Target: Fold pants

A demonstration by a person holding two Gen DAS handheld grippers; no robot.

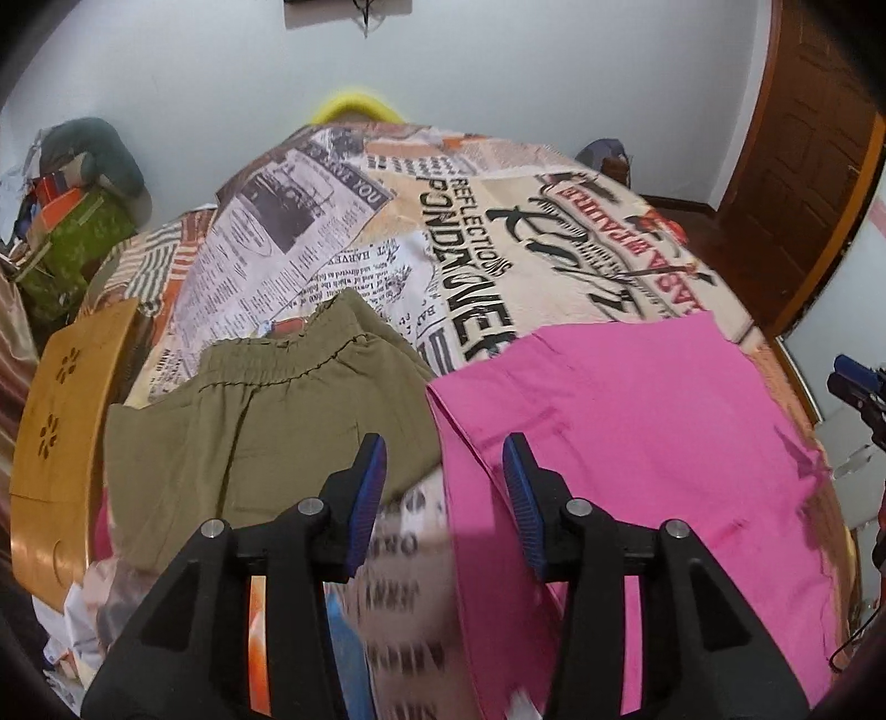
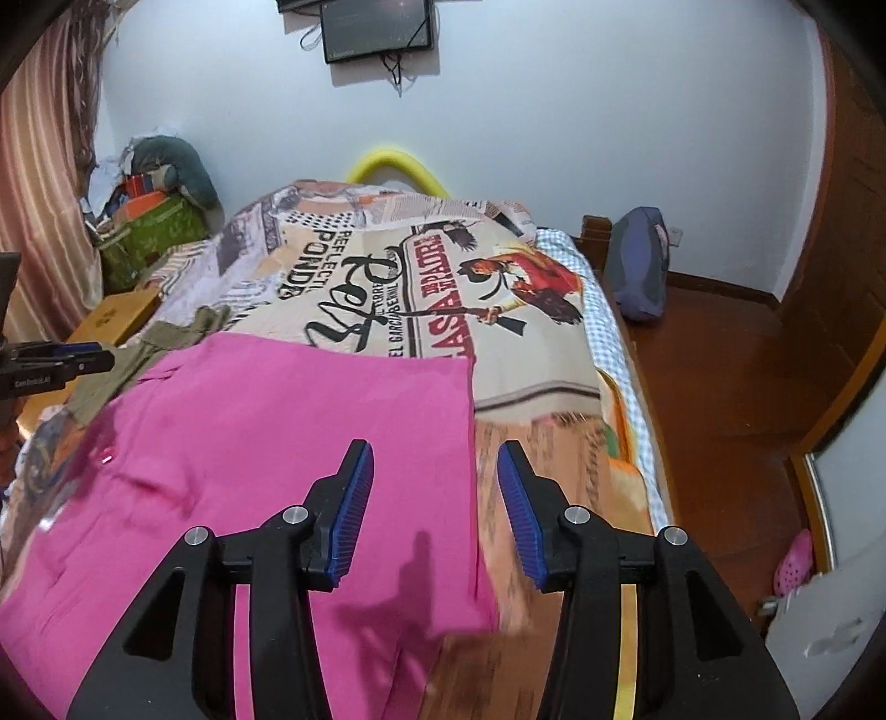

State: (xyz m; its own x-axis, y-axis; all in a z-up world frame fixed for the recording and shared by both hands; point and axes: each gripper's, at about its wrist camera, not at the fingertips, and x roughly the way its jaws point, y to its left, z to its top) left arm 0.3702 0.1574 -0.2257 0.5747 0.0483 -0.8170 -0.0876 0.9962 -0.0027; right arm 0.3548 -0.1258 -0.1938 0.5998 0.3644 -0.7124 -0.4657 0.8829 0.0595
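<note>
Left wrist view, nearest: left gripper at 6 o'clock, blue pads spread wide with nothing between them, held above the bed where two garments nearly meet.
Pink pants, left view: pink pants fill the 3 to 5 o'clock area, lying flat on the newspaper-print bedspread; their left edge runs just under the right-hand pad.
Olive garment: olive shorts at 9 o'clock, elastic waistband toward 12, just beside the pink cloth but apart from it (already squared off, so probably a finished piece).
Other things, left view: wooden tray at the 9 o'clock edge; the other tool peeks in at 3 o'clock.
Right wrist view, nearest: right gripper at 6 o'clock, jaws likewise parted and holding nothing, straddling the right edge of the pink pants.
Pink pants, right view: spread from 9 to 6 o'clock, far edge straight, a few soft creases at 8 o'clock.
Beyond: wall screen at 12 o'clock, wooden floor at 3.
Progress: early by my judgement; the pink piece looks laid out, perhaps halved lengthwise, and no grasp is taken.
Left to do: grip both side edges, then fold across.
</note>
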